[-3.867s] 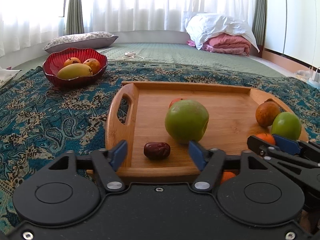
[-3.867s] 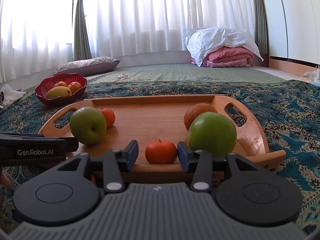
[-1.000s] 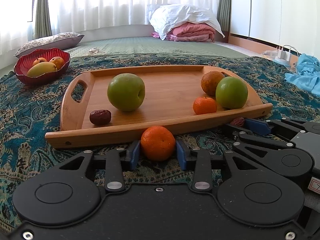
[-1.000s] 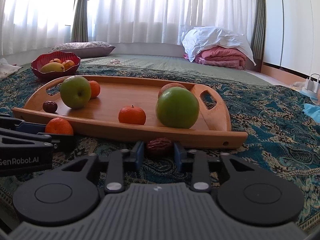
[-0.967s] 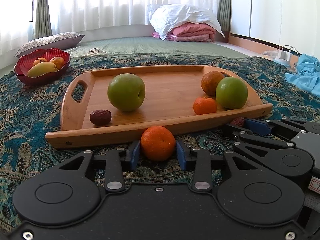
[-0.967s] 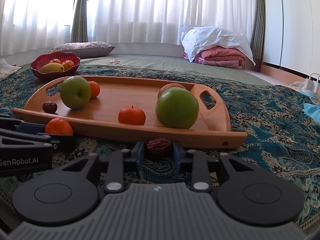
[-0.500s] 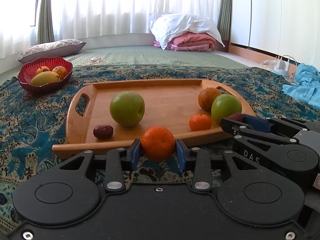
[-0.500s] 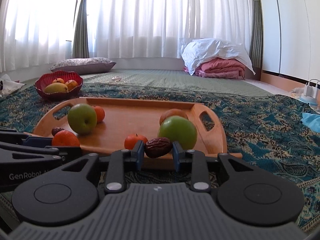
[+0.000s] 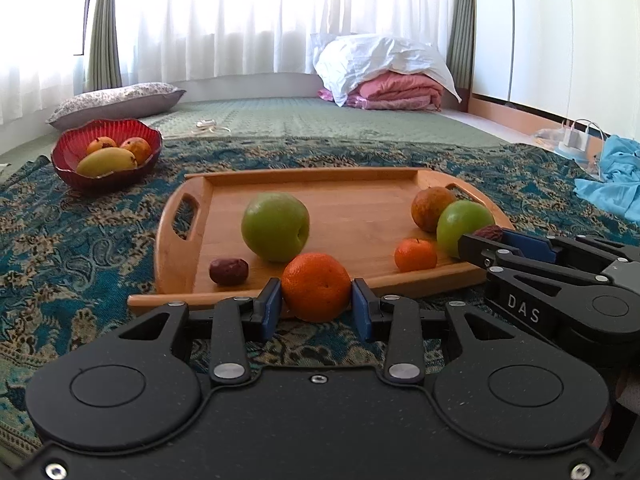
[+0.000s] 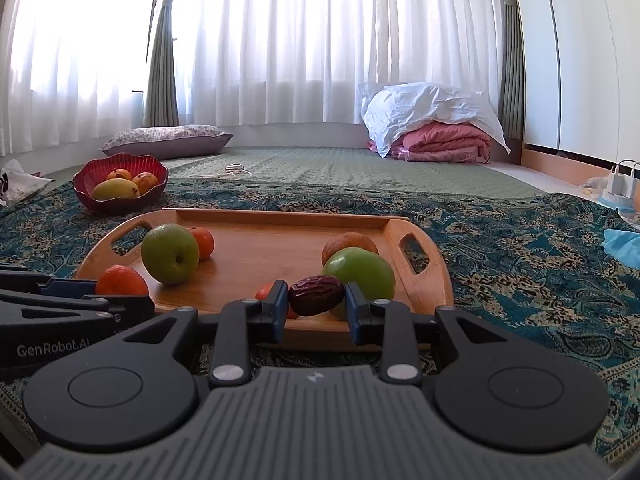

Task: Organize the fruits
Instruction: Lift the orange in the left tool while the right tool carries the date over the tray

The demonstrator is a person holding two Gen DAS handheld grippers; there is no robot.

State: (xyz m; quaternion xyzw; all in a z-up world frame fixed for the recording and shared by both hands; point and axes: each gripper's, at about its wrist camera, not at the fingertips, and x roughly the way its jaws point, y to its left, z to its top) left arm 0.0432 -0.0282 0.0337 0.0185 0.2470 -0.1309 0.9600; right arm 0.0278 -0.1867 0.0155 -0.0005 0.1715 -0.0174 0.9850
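Blue pads of the left gripper [image 9: 316, 309] clamp a small orange [image 9: 316, 286] by its sides, and those of the right gripper [image 10: 316, 309] pinch a wrinkled brown date [image 10: 316, 294] end to end. A second ago both fruits sat low, in front of the near rim of the wooden tray [image 9: 360, 284], over the patterned blue cloth [image 9: 80, 248]; now both grippers have come up, and each fruit hangs just above that rim. That suggests both are being carried in to join the fruit on the tray, so the placing itself is not yet done. On the tray lie two green apples, a russet fruit, a small mandarin [image 9: 415, 255] and a second date [image 9: 229, 271]; the red bowl [image 9: 106, 176] of mangoes stands well apart beyond it. The held date hides most of the mandarin in the right view, and neither view shows how high the fruits clear the rim.
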